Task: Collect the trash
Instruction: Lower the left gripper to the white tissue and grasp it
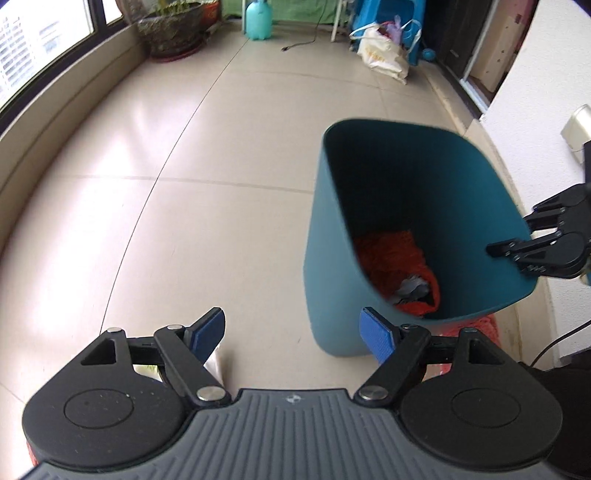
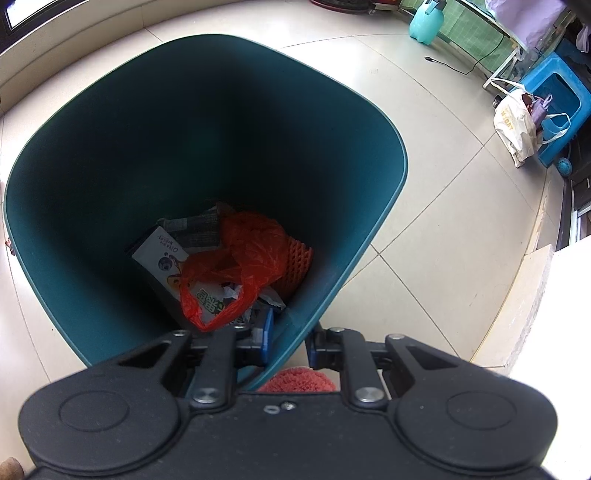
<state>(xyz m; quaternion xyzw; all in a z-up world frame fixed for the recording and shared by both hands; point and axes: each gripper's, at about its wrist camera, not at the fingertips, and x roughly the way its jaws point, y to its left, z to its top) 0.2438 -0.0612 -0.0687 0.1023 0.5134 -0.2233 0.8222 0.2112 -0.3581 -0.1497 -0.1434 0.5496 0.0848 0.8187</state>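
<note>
The floor (image 1: 207, 155) is laid with large pale beige tiles, glossy, with thin dark joints. A low ledge under a dark-framed window (image 1: 44, 40) follows its left edge, and a white wall (image 1: 546, 92) closes its right edge. At the far edge of the floor stand a big potted plant (image 1: 171, 29), a turquoise spray bottle (image 1: 259, 20) and a blue plastic stool (image 2: 561, 107); a cream shopping bag (image 1: 384, 55) leans against the stool, and a black cable (image 1: 301, 44) lies on the tiles near the bottle.

The teal trash bin (image 1: 332, 266) stands on the floor close to the right wall and appears tilted. At its bottom lie a red plastic bag (image 2: 255, 254), an orange foam net (image 2: 297, 266) and printed paper wrappers (image 2: 162, 251).

The right gripper (image 2: 289, 341) is clenched on the near rim of the bin, one blue pad inside the wall and the other outside. Something red and fuzzy (image 2: 297, 380) shows under this rim; what it is, I cannot tell.

The left gripper (image 1: 291, 338) hangs over bare tiles to the left of the bin, its jaws released and wide apart with nothing between them. Some white object (image 1: 216, 363) lies partly hidden behind its left finger.
</note>
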